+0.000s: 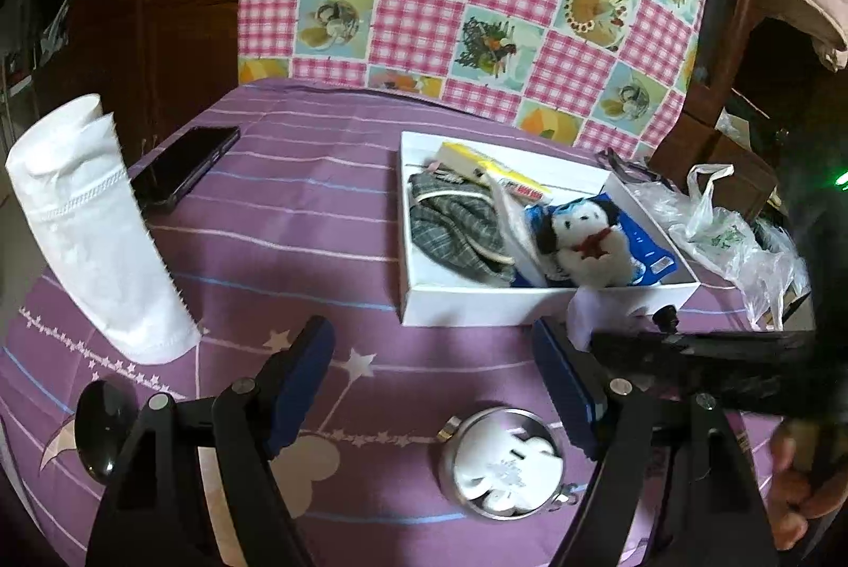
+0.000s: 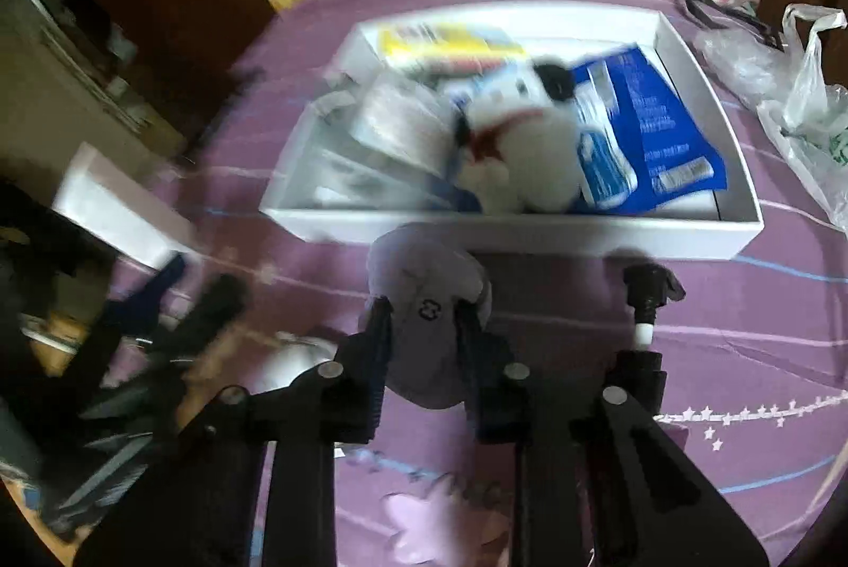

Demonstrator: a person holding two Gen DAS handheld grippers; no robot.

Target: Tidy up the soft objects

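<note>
Right wrist view shows a purple striped bedcover (image 2: 742,355) under both tongs, with a white shallow box (image 2: 530,233) just beyond the right gripper (image 2: 421,318), whose pads pinch a pale lilac soft toy (image 2: 424,302) close before the box's near wall. Inside the box lie a black-and-white plush dog (image 2: 509,153), a blue packet (image 2: 652,127) and a grey plaid cloth (image 1: 456,222), so I judge the sorting partly done, with the lilac toy not yet placed. Only the left wrist view shows the left gripper (image 1: 434,376) spread and empty, a white folded cloth (image 1: 95,228) off to its left, a dark phone (image 1: 185,164) beyond that, and a round metal tin (image 1: 501,461) between its fingers.
</note>
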